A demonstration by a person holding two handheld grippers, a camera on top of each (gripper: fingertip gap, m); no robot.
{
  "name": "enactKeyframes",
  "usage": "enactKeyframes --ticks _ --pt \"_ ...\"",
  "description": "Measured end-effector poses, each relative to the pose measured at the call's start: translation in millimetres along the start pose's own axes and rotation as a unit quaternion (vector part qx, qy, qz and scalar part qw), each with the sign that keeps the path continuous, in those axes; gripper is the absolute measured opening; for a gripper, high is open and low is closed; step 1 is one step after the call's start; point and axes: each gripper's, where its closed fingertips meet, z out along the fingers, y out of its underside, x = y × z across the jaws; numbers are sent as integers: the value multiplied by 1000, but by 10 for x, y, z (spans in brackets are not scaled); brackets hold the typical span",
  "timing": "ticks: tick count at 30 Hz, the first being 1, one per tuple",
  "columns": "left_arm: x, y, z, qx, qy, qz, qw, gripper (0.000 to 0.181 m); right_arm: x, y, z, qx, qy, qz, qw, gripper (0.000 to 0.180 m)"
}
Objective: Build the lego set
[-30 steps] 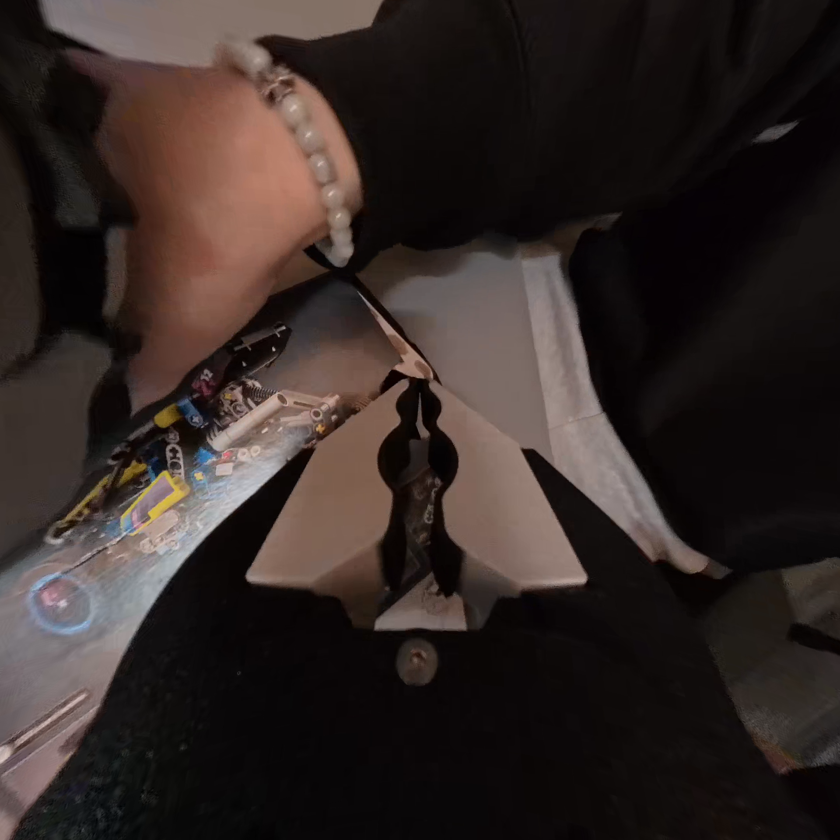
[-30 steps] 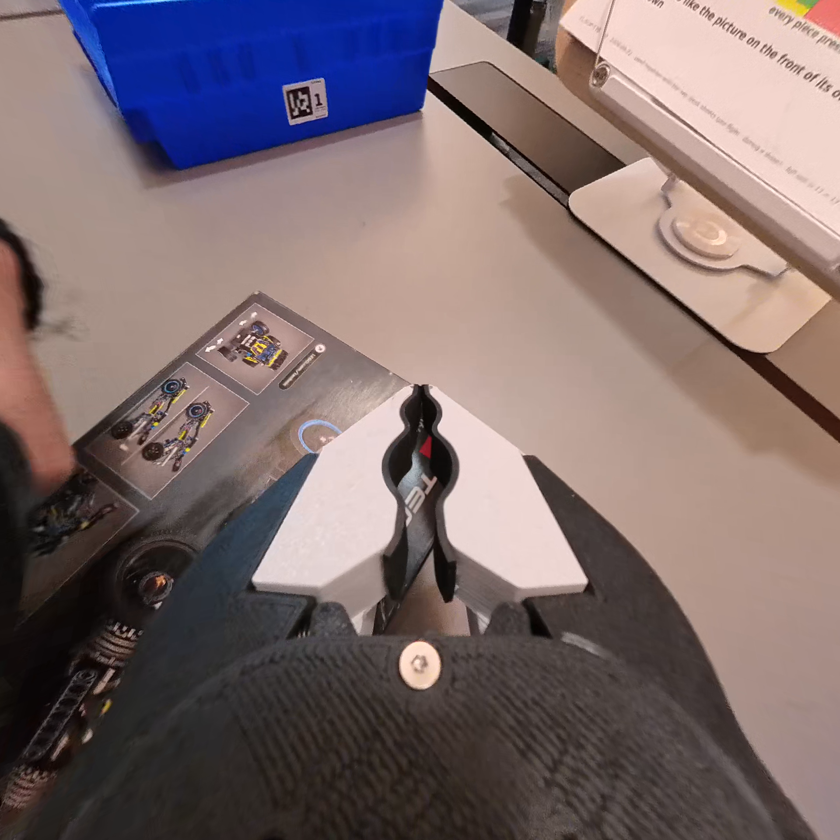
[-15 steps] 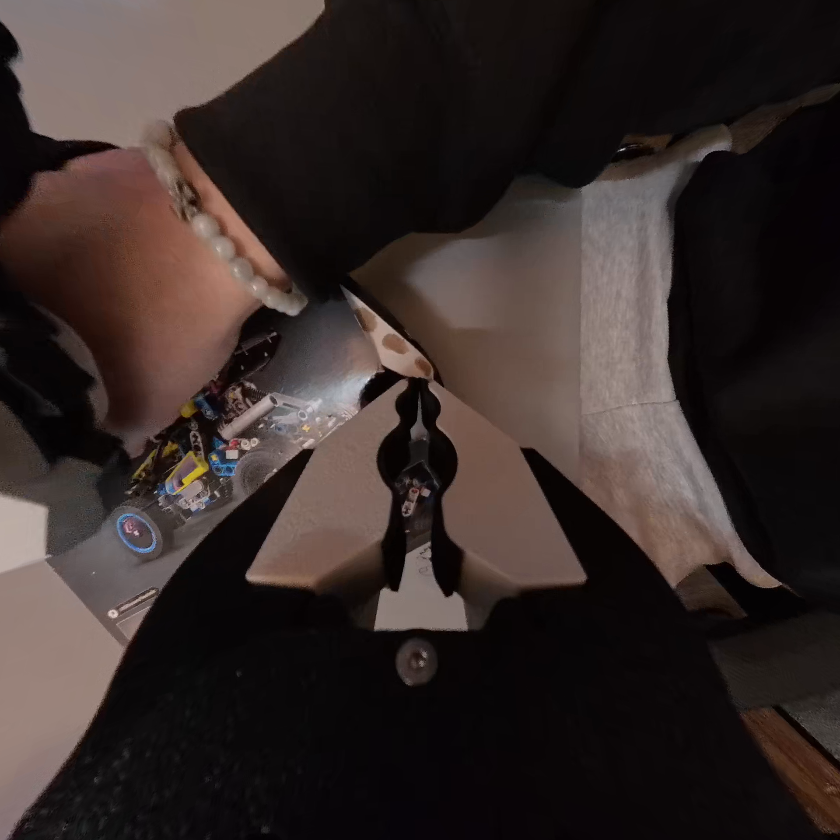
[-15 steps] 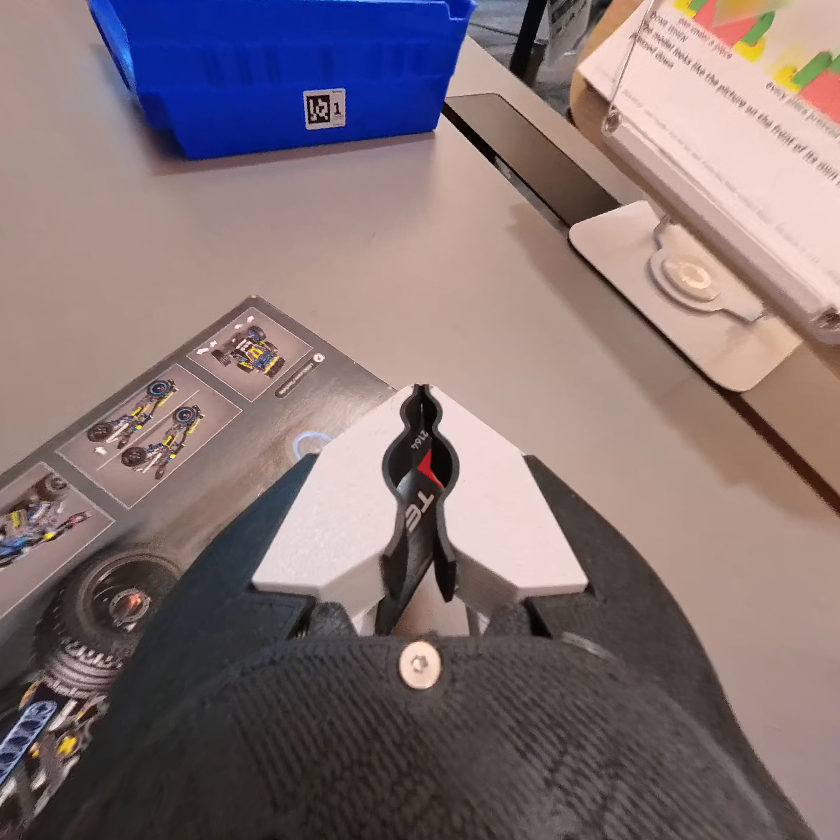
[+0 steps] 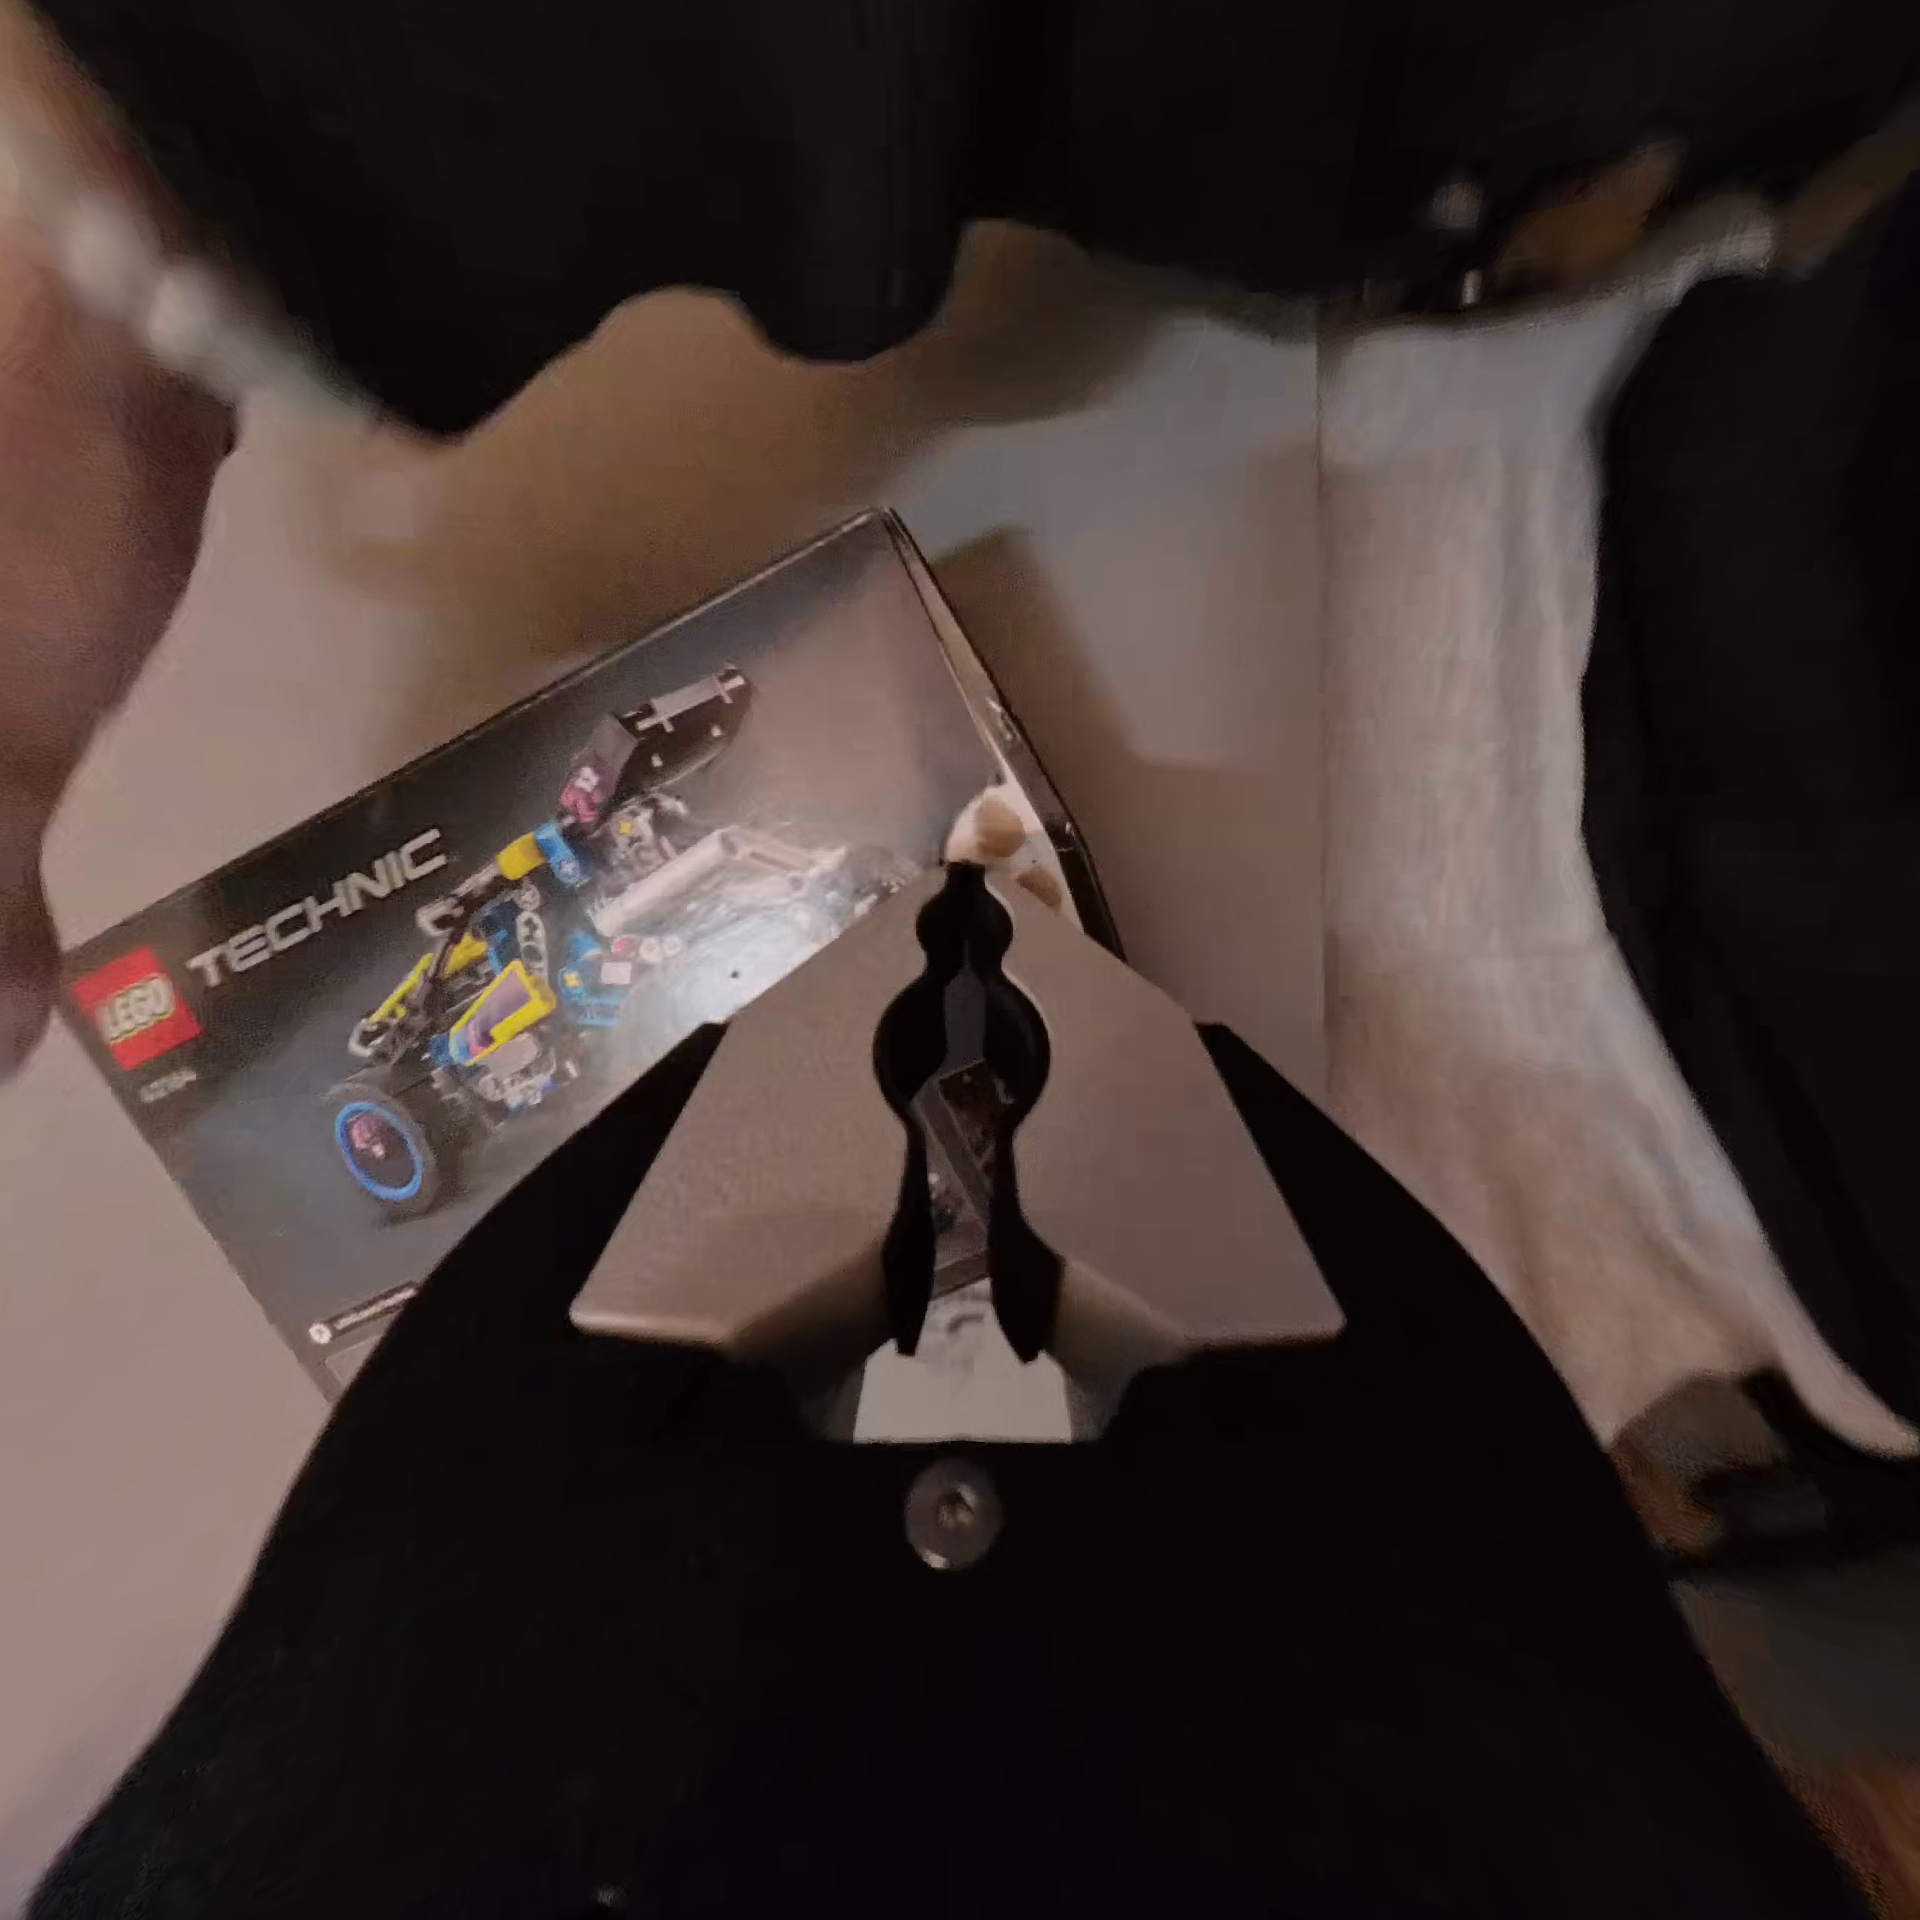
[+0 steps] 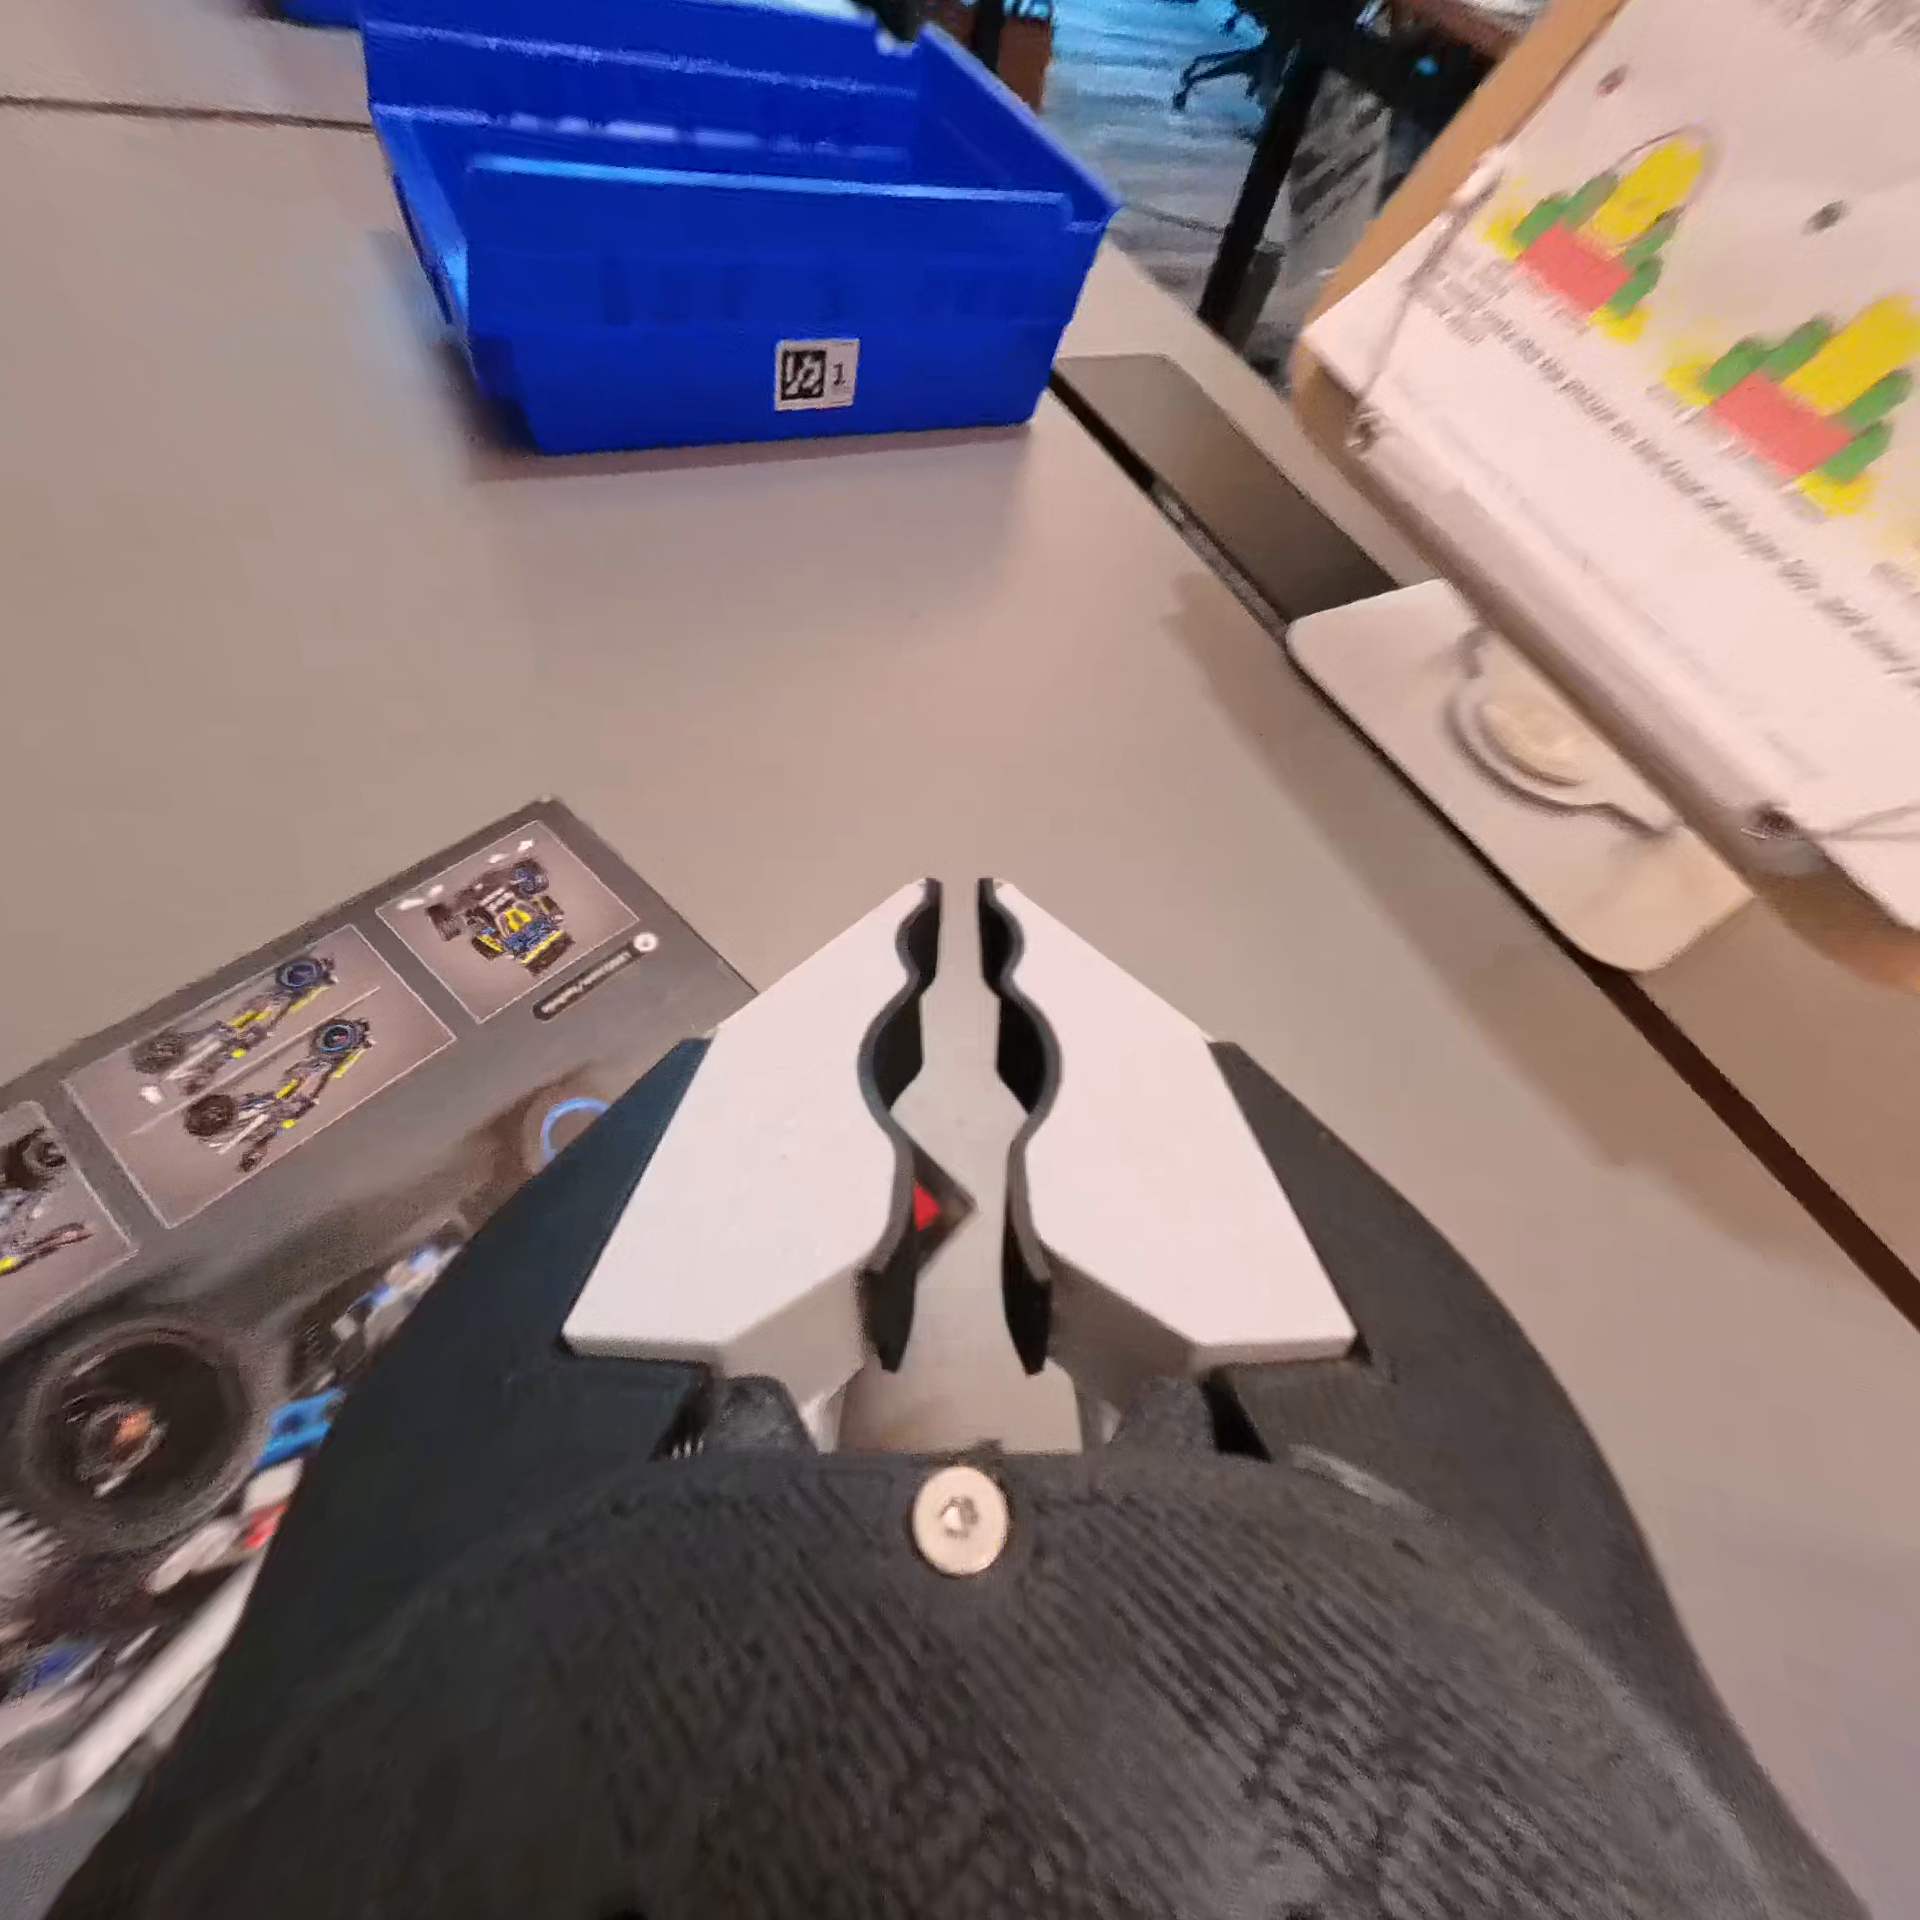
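The lego box [image 5: 436,997], dark with a buggy picture, fills the middle left of the left wrist view. My left gripper [image 5: 961,878] is shut, and the box's right edge, by a torn flap [image 5: 1000,831], lies between its jaws. In the right wrist view the box's panel of small pictures [image 6: 312,1039] lies low on the grey table [image 6: 727,644] at the left. My right gripper [image 6: 958,888] is over the box's near corner. Its jaws stand a narrow gap apart with nothing pinched between them.
A blue bin [image 6: 727,260] stands at the back of the table. A sheet holder with coloured pictures [image 6: 1662,416] on a white base [image 6: 1403,686] stands at the right. A person's hand [image 5: 62,520], black sleeve [image 5: 935,125] and pale cloth [image 5: 1455,831] surround the box. Left tips to right tips: about 20 centimeters.
My right gripper has opened and let go of the box, and has swung up toward the bin. In the left view the hand has drawn away, leaving the box front in full view.
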Motion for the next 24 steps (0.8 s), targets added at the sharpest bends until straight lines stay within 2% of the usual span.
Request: enactKeyframes --ticks 2,4,6,9,11,13,16,18,21,24 --pt "-22 -62 -20 30 -4 -12 999 0 -102 -19 -424 11 -33 35 999 25" --pt "-10 -59 11 40 9 -13 999 0 -335 -7 -895 40 -62 54 996 25" --pt "17 -61 39 44 27 -15 999 0 -641 122 -1279 46 -76 21 996 39" --pt "46 -63 30 51 55 -14 997 0 -1112 515 -1565 8 -116 -32 993 42" --pt "49 -59 25 54 67 -26 996 0 -1240 737 -1641 -16 -101 -68 992 47" --pt "13 -81 2 65 60 -64 994 0 -1302 803 -1695 0 -63 -76 995 49" --pt "-25 -92 -17 68 2 -87 994 0 -1283 764 -1629 64 -3 -51 997 52" --pt "-13 -80 -11 49 -52 -70 995 0 -1261 857 -1542 56 15 -50 997 60" --pt "3 -73 12 26 -115 -59 991 2 -1294 889 -1474 70 -1 -39 997 60" --pt "6 -73 15 27 -126 -110 986 2 -1300 878 -1463 91 -22 -12 996 59"
